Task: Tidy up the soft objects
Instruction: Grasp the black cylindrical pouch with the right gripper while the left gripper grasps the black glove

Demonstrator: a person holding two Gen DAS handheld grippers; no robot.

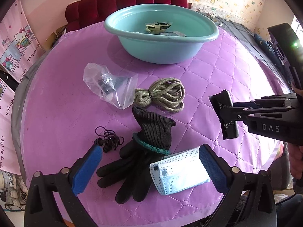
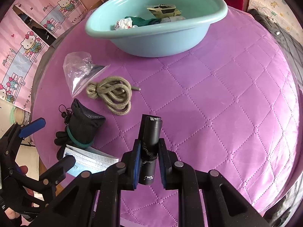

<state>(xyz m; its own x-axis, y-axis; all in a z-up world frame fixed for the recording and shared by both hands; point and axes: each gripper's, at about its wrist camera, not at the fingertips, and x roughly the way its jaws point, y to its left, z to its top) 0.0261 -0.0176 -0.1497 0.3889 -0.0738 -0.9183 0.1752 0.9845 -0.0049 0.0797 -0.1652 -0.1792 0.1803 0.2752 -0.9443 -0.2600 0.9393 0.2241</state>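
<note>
R gripper (image 2: 149,162) clamps black roll (image 2: 150,143), label print unreadable.

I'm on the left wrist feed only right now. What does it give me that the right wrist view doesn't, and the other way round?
Only the left wrist view: the earbuds in full, the glove fingers, the whole face mask.

Only the right wrist view: crumpled white paper and green fabric inside the basin, and the right gripper shut on the black roll, seen end-on.

Both: basin, plastic bag, rope, glove, roll.
</note>
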